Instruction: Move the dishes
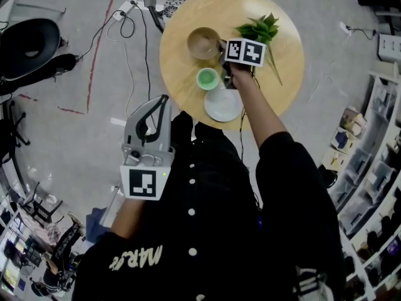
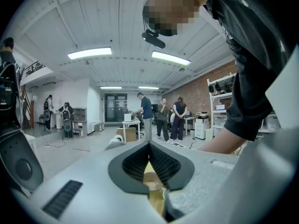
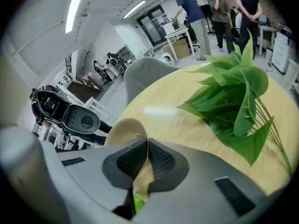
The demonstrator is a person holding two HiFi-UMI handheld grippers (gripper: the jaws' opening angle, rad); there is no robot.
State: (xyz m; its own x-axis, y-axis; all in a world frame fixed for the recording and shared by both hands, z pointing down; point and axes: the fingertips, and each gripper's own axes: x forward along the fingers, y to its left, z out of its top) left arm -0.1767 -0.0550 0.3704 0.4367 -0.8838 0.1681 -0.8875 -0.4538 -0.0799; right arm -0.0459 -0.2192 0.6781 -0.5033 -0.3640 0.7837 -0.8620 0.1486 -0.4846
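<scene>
1. The round wooden table point(image 1: 188, 17) carries every dish, with a leafy sprig point(image 1: 259, 29) lying at its right.
2. The right arm point(image 1: 266, 121) stretches forward over the white plate point(image 1: 223, 104), which sits at the near edge.
3. The left gripper point(image 2: 149, 146) is held back by the body over the floor, aimed at the table, its jaws pressed together on nothing.
4. The right gripper point(image 3: 148, 141) has its jaws closed at the rim of the tan bowl point(image 1: 204, 42); whether they pinch the rim is unclear.
5. The green cup point(image 1: 208, 78) stands between bowl and plate.
</scene>
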